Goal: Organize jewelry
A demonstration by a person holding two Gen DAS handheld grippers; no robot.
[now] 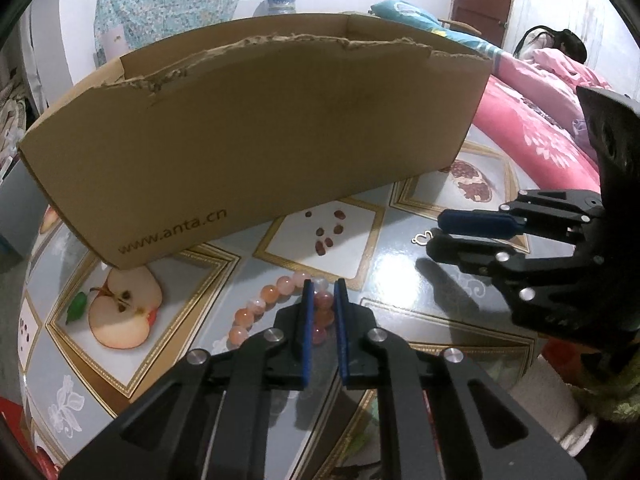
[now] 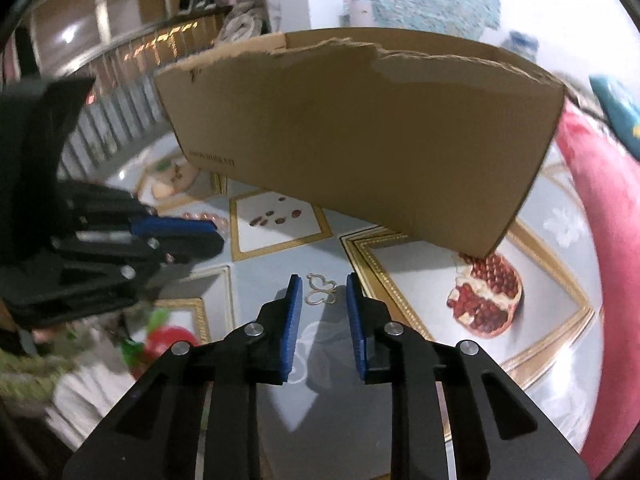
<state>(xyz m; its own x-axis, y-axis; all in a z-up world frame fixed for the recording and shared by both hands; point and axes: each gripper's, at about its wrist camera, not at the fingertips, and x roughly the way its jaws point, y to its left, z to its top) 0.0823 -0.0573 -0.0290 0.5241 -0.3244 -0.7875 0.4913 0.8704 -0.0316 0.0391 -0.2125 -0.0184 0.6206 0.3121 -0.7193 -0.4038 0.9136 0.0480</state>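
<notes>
Left wrist view: the left gripper (image 1: 323, 292) is seen clamped on a pink bead bracelet (image 1: 276, 300) lying on the patterned table (image 1: 400, 272), just in front of the cardboard box (image 1: 256, 136). In the right wrist view, the right gripper (image 2: 322, 296) is held partly open around a small gold butterfly charm (image 2: 318, 294); its pads are not yet pressed on it. The pick-up step is judged to be in hand for both pieces. Next, the right jaws would need to be closed on the thin charm, and both items lifted over the box's torn rim.
</notes>
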